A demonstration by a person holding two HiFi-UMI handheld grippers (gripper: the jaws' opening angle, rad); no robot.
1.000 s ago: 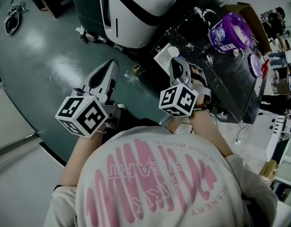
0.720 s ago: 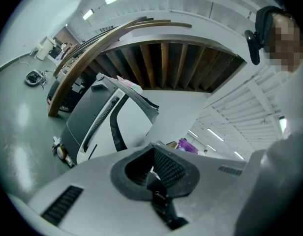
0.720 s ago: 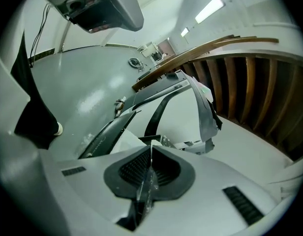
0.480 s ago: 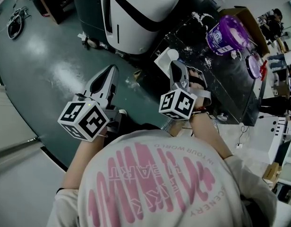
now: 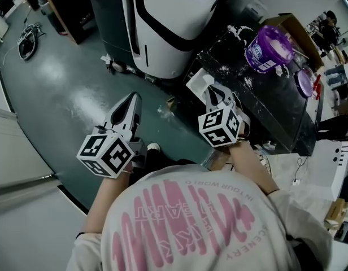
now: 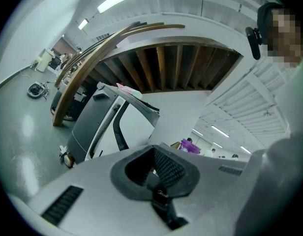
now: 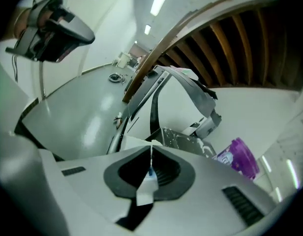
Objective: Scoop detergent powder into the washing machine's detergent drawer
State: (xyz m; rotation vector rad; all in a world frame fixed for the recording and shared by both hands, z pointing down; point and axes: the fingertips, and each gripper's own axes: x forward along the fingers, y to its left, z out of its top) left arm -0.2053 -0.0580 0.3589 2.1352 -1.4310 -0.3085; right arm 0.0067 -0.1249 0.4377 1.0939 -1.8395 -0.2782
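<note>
Ok, quick status. The right gripper [image 5: 210, 89] has its jaws together on the thin white handle of the scoop [image 5: 198, 82]. (It's edge-on in the right gripper view, so I can't tell what's in the bowl.) The scoop sits at the left edge of the black table [image 5: 275, 114], just beside the washing machine [image 5: 179, 33], which is white with a black band and stands far centre.

The left gripper [image 5: 130, 99] also has its jaws together, with nothing between them. It's held over the grey-green floor [image 5: 66, 89], left of the right gripper and well apart from the table, pointing toward the machine.

The purple detergent tub [image 5: 270, 48] stands on the far right part of the table. A purple lid [image 5: 305, 79] lies right of it. Spilled white powder [image 5: 247, 82] is scattered on the tabletop between the tub and the scoop.

The person's white shirt with pink print [image 5: 191, 219] fills the near edge of the head view.
</note>
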